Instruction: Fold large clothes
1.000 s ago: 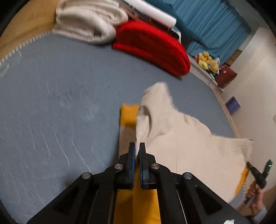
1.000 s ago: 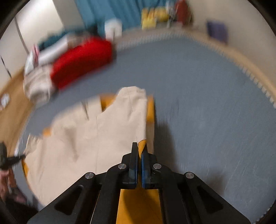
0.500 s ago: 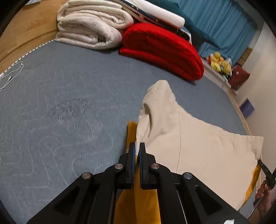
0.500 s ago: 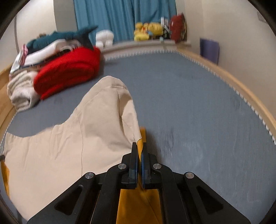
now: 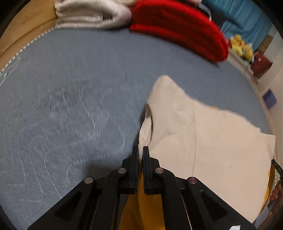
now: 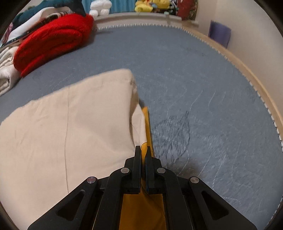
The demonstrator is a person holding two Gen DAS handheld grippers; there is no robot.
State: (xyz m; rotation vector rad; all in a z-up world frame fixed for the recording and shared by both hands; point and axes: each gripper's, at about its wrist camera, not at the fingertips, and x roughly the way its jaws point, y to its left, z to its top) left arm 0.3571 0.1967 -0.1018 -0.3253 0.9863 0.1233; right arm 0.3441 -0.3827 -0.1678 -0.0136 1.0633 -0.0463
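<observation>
A large garment, beige (image 5: 203,141) with a yellow underside (image 5: 143,208), lies partly spread on a blue-grey quilted rug (image 5: 70,106). My left gripper (image 5: 140,154) is shut on one edge of it, beige and yellow cloth between the fingers. My right gripper (image 6: 143,150) is shut on another edge of the garment (image 6: 70,132), where a yellow strip (image 6: 147,127) shows beside the beige. The cloth stretches between the two grippers. The right gripper's tip and hand show at the far right edge of the left wrist view (image 5: 276,178).
A folded red blanket (image 5: 178,30) (image 6: 51,40) and a cream blanket (image 5: 92,14) lie at the rug's far edge. Yellow plush toys (image 6: 150,4), blue curtains (image 5: 247,23) and a purple box (image 6: 219,33) stand by the wall. Wooden floor (image 6: 251,76) borders the rug.
Both grippers have moved forward and lower over the rug, still holding the garment. The beige cloth now lies flatter and wider, and less yellow shows ahead of the fingers.
</observation>
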